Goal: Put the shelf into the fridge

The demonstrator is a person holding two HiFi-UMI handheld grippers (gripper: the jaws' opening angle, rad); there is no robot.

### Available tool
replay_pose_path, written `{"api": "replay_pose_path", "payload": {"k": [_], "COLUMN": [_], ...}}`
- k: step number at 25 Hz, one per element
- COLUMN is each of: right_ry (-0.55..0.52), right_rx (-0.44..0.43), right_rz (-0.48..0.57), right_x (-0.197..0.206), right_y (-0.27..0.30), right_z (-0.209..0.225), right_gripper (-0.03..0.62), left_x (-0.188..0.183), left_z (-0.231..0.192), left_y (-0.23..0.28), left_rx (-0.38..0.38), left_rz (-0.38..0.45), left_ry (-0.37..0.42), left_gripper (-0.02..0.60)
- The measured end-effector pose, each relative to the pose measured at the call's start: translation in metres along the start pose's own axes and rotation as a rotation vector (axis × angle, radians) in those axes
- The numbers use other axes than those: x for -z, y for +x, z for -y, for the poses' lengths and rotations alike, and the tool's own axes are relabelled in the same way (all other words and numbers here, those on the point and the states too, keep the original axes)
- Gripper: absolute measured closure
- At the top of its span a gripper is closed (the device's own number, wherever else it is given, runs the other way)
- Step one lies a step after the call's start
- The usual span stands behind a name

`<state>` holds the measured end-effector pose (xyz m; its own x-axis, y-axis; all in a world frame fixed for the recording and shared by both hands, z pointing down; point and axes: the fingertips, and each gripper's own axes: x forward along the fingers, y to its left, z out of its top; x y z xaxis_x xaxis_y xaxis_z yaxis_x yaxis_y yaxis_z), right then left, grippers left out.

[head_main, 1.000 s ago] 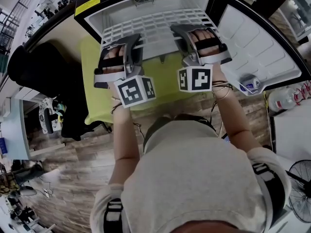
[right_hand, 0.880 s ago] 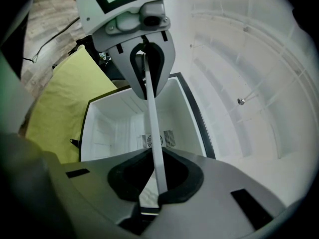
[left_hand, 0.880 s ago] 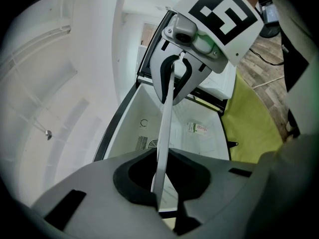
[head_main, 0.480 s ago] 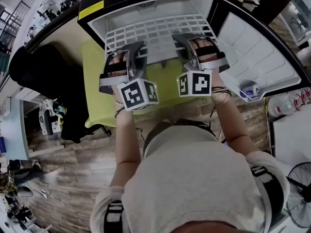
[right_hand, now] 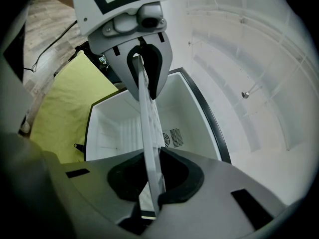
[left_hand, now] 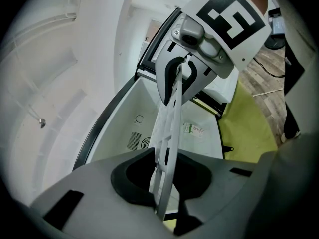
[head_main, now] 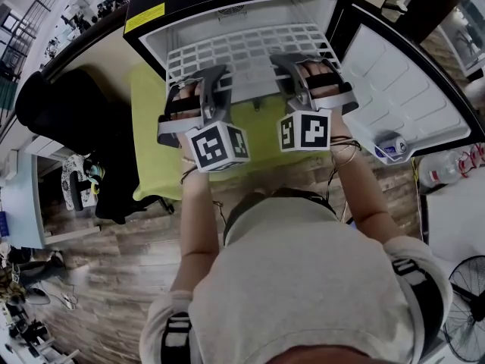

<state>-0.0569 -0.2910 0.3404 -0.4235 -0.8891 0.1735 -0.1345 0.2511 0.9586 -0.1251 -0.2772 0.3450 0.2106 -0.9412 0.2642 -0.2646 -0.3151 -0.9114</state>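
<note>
Head view has your left gripper [head_main: 201, 82] and right gripper [head_main: 295, 67] side by side at the front edge of the shelf [head_main: 250, 48], left one toward its left end, right one toward its right end. The shelf lies flat in the mouth of the open fridge [head_main: 227, 7], most of it inside the white cavity and its front edge toward you. In the left gripper view the edge runs straight between your jaws; they have just been opening and now stand a little apart around it, with a thin dark gap on one side. In the right gripper view your jaws are clamped on the edge, one pad on each face. The shelf is a white plastic grid of rows of rectangular slots; edge-on, in both gripper views, it reads as a thin pale slab reaching across to the other gripper. Below the fridge mouth lies a yellow-green cloth [head_main: 258, 127], and the door [head_main: 394, 89] stands open at your right.
</note>
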Motion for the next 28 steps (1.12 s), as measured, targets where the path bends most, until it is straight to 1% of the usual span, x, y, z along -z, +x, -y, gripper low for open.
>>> {"api": "replay_pose_path", "payload": {"k": [10,28], "right_ry": [0.019,0.029], "right_rx": [-0.015,-0.009], "right_rz": [-0.007,-0.006], "right_x": [0.006,0.010], "right_y": [0.013,0.031], "right_z": [0.001,0.004], "right_gripper": [0.542,0.537], "left_x": [0.002,0.008], "left_z": [-0.001,-0.005], "left_y": [0.012,0.029], "left_rx": [0.002,0.015], "left_rz": [-0.025,-0.030], "left_ry": [-0.012,-0.017], "left_gripper": [0.506,0.505]}}
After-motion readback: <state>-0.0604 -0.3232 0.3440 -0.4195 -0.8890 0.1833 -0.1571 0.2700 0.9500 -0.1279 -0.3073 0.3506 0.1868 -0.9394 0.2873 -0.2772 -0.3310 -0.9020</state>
